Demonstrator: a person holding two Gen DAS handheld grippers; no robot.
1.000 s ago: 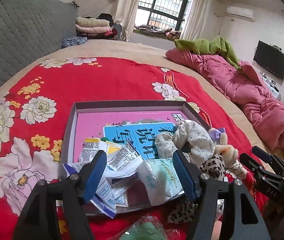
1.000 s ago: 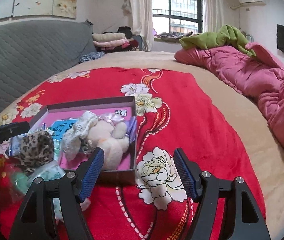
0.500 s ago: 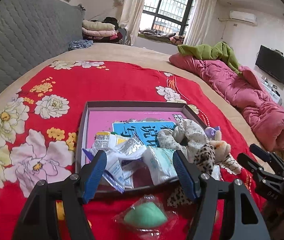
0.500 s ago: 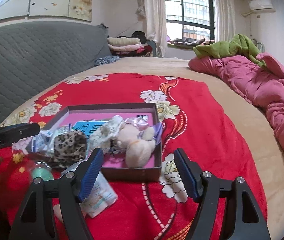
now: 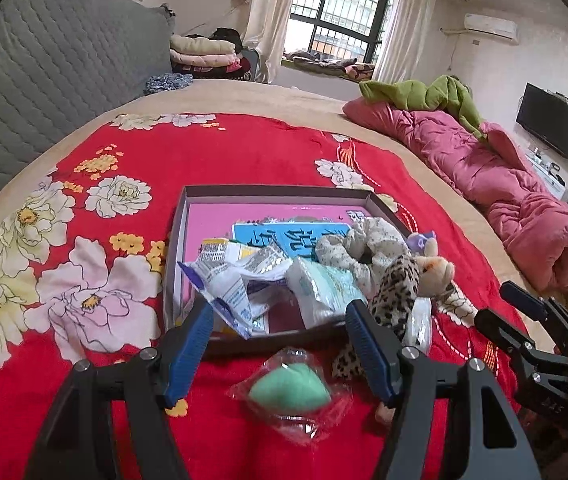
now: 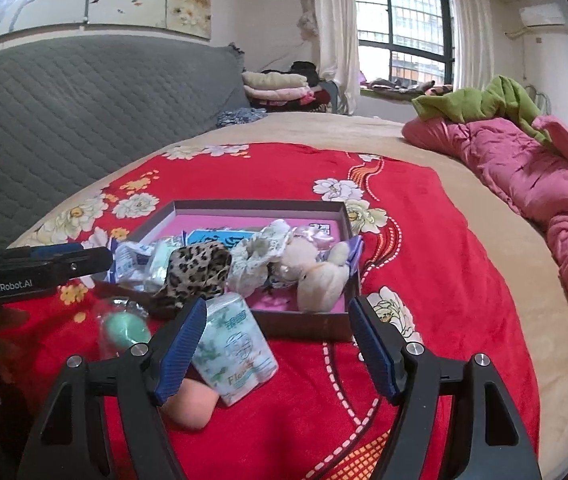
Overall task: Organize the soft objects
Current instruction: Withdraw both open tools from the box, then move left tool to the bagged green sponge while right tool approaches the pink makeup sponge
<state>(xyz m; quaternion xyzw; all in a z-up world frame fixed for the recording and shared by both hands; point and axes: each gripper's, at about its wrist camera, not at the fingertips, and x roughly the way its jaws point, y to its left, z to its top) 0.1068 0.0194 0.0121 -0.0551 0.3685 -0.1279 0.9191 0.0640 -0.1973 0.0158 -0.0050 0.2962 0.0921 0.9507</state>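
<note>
Two grippers, both spread wide, holding nothing. Left gripper (image 5: 275, 344) over green sponge packet (image 5: 290, 388), just short of the box (image 5: 275, 192). Right gripper (image 6: 277, 344) beside tissue pack (image 6: 235, 356), long axis toward box; right nearer.

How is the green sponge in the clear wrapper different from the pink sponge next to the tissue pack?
The green sponge is sealed in a crinkly clear wrapper, while the pink sponge looks bare. The green sponge lies in the open on the red blanket, left of the tissue pack; the pink sponge is half hidden behind a finger of the right gripper. Both are rounded and lie on the blanket outside the box.
</note>
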